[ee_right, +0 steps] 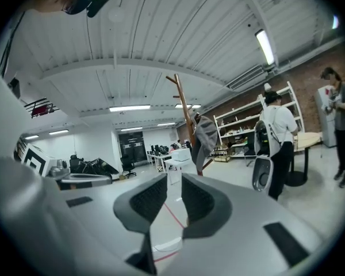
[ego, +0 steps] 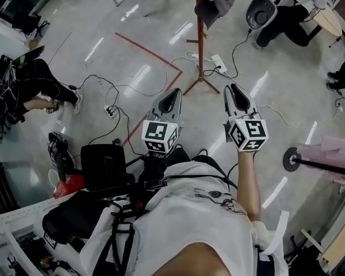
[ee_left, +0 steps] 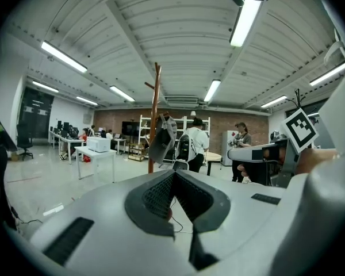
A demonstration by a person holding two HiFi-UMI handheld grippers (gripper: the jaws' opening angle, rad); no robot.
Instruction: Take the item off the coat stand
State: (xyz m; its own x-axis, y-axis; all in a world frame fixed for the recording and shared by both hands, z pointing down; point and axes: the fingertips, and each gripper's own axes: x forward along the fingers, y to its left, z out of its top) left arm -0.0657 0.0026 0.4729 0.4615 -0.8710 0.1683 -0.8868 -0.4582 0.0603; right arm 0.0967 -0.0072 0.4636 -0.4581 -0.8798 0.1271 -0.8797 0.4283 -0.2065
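While I keep both tongs raised in front of me, the wooden coat stand (ego: 199, 39) is ahead of them on the grey floor, well apart from both. The grey cap (ego: 217, 2) hangs on the upper part of the stand, on its right side in the head view, and neither tong touches it. In the two gripper views the cap hangs down beside the pole, far behind the jaws.

The left gripper (ego: 173, 95) has its jaws together: in its own view the ribbed pads meet at the tips and I see nothing between them. The right gripper (ego: 234, 91) has its jaws only narrowly apart. Through this small gap I see just the floor, so it holds nothing.

At the foot of the stand a white power strip (ego: 219, 63) lies on the floor with cables running from it. A red tape line (ego: 155, 53) passes to the left of the stand's feet. Further back, a person in a white shirt (ee_right: 276, 137) stands near the shelves, beside a round table.
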